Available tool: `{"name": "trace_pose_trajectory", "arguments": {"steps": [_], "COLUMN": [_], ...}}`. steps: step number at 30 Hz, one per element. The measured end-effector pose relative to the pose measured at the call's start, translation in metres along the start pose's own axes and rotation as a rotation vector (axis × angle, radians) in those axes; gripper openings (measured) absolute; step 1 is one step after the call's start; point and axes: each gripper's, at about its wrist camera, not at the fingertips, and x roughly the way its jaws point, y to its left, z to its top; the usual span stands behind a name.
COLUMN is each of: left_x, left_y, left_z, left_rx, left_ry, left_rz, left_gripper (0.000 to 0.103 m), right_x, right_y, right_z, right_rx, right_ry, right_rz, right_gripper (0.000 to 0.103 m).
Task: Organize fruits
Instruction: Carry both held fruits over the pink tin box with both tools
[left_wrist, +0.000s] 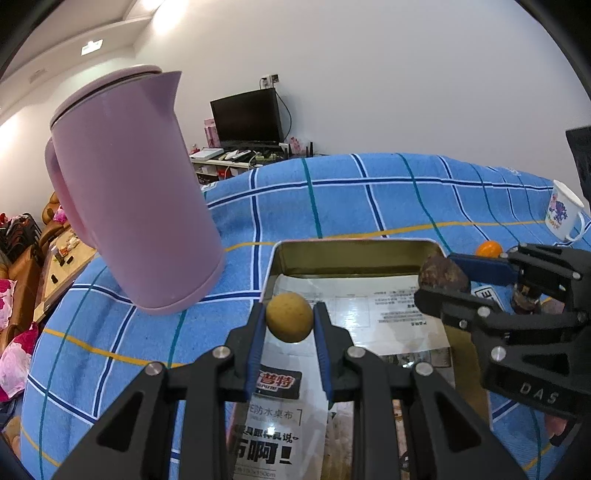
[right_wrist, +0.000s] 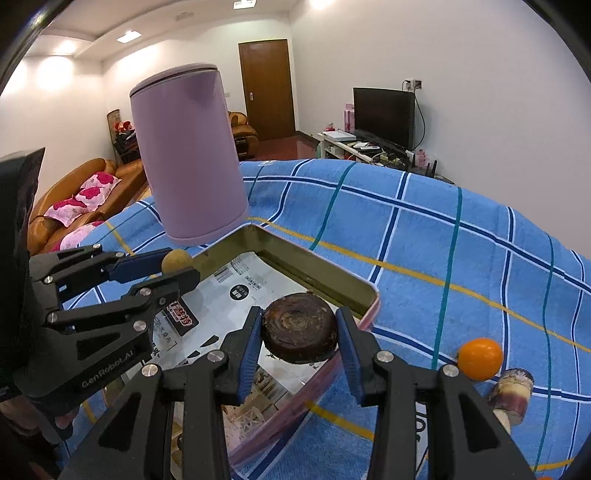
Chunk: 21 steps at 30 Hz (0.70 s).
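My left gripper (left_wrist: 289, 320) is shut on a small round tan fruit (left_wrist: 289, 316) and holds it over the near left part of a shallow metal tin (left_wrist: 351, 258) lined with printed paper. My right gripper (right_wrist: 300, 328) is shut on a dark brown flat round fruit (right_wrist: 300, 326) and holds it over the tin's right rim (right_wrist: 364, 308). In the left wrist view the right gripper (left_wrist: 448, 278) and brown fruit (left_wrist: 443, 275) show at right. In the right wrist view the left gripper (right_wrist: 181, 267) and tan fruit (right_wrist: 176, 260) show at left.
A tall pink jug (left_wrist: 136, 192) stands left of the tin on the blue checked cloth (left_wrist: 369, 199). An orange fruit (right_wrist: 479, 358) and a purple-and-cream cut stalk piece (right_wrist: 511, 389) lie right of the tin. A white printed mug (left_wrist: 565, 214) stands far right.
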Motion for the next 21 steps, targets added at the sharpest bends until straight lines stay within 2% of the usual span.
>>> {"name": "trace_pose_trajectory", "arguments": {"steps": [21], "left_x": [0.014], "left_y": [-0.003], "left_z": [-0.004], "left_rx": [0.011], "left_ry": [0.033], "left_rz": [0.008], "left_gripper": [0.027], "right_x": [0.007], "right_y": [0.015], "right_z": [-0.004], "right_rx": [-0.055], "right_ry": [0.02], "right_rz": [-0.011], "right_gripper": [0.042]}}
